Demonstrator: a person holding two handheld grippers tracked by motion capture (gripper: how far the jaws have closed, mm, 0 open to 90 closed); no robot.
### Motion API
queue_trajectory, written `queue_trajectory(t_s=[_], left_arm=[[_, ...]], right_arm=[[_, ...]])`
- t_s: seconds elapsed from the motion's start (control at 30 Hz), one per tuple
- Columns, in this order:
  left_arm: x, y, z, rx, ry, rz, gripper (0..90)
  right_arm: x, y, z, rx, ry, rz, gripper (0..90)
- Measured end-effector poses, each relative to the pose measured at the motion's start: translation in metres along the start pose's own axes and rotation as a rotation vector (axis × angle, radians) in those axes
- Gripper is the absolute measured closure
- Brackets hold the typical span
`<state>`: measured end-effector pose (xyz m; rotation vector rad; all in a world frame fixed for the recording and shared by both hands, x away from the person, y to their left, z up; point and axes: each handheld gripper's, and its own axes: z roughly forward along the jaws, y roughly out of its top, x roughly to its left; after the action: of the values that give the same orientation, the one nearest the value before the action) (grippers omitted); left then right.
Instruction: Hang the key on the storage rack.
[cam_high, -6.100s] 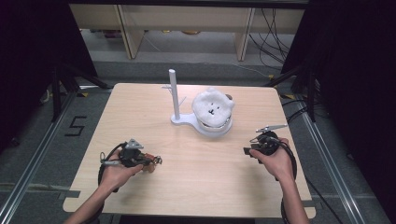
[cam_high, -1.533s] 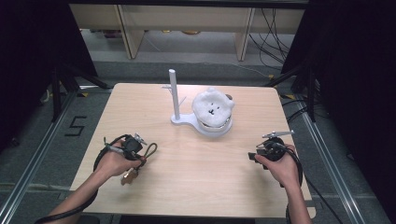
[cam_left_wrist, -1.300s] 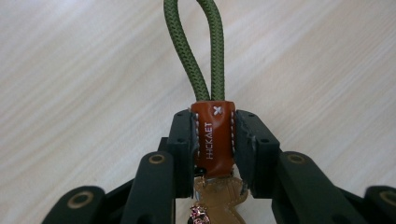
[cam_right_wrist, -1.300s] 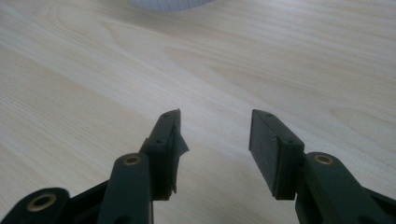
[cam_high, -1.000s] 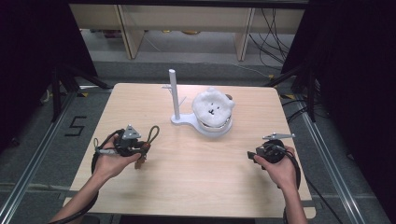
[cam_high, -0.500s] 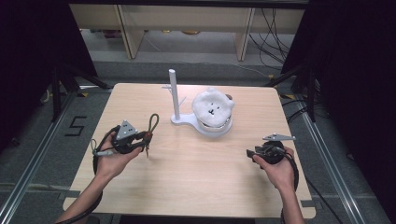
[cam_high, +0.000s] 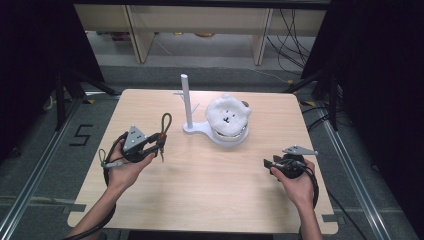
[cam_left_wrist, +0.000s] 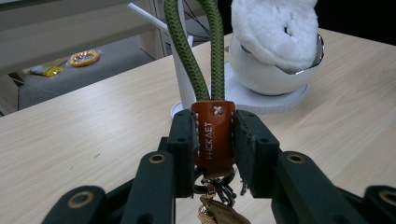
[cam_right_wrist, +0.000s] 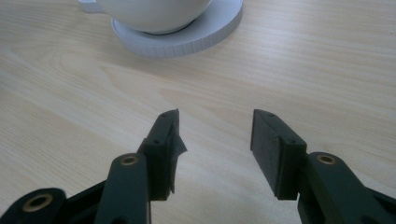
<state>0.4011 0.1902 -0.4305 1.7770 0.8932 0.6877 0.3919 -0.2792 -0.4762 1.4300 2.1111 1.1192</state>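
Your left tongs (cam_left_wrist: 212, 140) pinch keychain (cam_left_wrist: 213, 135) by brown leather collar, raised above tabletop (cam_high: 210, 175) left of white stand (cam_high: 186, 102). Green cord loop stands up, likely light and floppy; stay on stiff collar. Right tongs (cam_right_wrist: 215, 140) spread, empty, just opening further.

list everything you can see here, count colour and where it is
keychain: 1, green cord loop with a brown leather tab and metal rings, clamped in the left hand-held gripper above the table's left part
stand: 1, white post on a white base, far middle of the table
bowl: 1, white, on the stand's round base
fluffy thing: 1, white, lying in the bowl
table: 1, light wood
shelving: pale wood, beyond the table
left hand-held gripper: 1, black, shut on the keychain's leather tab
right hand-held gripper: 1, black, jaws apart with nothing between them, near the table's right edge, jaws just opening
hands: 2, one on each hand-held gripper
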Motion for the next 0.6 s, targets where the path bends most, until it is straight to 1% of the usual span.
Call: queue_trajectory(t_s=[0.07,0.1,0.13,0.17,0.2,0.23,0.3,0.33,0.37,0.4,0.43,0.47,0.53,0.57,0.6], left_arm=[[0.000,0.001,0.001,-0.018,-0.004,0.000,68.4],[0.000,0.001,0.001,-0.030,-0.008,0.004,68.4],[0.000,0.002,0.001,-0.029,-0.006,0.011,68.4],[0.000,0.002,0.001,-0.043,-0.004,0.010,68.4],[-0.001,0.003,0.002,-0.050,-0.004,0.014,68.4],[-0.001,0.004,0.002,-0.056,-0.004,0.016,68.5],[-0.001,0.005,0.003,-0.074,-0.011,0.028,68.4],[-0.001,0.005,0.004,-0.078,-0.012,0.029,68.4],[-0.001,0.006,0.004,-0.082,-0.011,0.032,68.4],[-0.001,0.006,0.005,-0.083,-0.013,0.031,68.5],[-0.001,0.007,0.006,-0.087,-0.013,0.032,68.4],[-0.001,0.007,0.006,-0.089,-0.012,0.035,68.4],[-0.001,0.008,0.008,-0.093,-0.011,0.031,68.4],[-0.001,0.008,0.009,-0.092,-0.012,0.032,68.4],[-0.001,0.008,0.011,-0.101,-0.014,0.033,68.4]], right_arm=[[0.000,0.000,-0.001,-0.003,-0.009,-0.002,52.8],[0.004,-0.001,-0.002,0.006,-0.006,0.039,52.7],[0.004,-0.001,-0.001,0.005,-0.005,0.033,52.6],[0.004,-0.002,-0.001,-0.009,-0.006,0.034,52.6],[0.001,-0.002,0.000,-0.025,-0.008,-0.006,52.5],[0.001,-0.002,0.000,-0.013,-0.010,-0.004,52.4],[0.002,-0.002,-0.001,-0.018,-0.020,-0.006,52.3],[0.002,-0.002,0.000,-0.008,-0.010,0.006,52.2],[0.001,-0.003,0.000,-0.013,-0.010,-0.004,52.3],[0.001,-0.003,0.001,-0.025,-0.006,0.000,52.2],[0.003,-0.004,0.000,-0.016,-0.011,0.021,52.2],[0.004,-0.004,0.000,-0.016,-0.008,0.028,52.2],[0.004,-0.004,0.000,-0.016,-0.007,0.030,52.1],[0.004,-0.004,0.001,-0.024,0.003,0.036,52.2],[0.004,-0.005,0.001,-0.031,-0.003,0.029,52.2]])
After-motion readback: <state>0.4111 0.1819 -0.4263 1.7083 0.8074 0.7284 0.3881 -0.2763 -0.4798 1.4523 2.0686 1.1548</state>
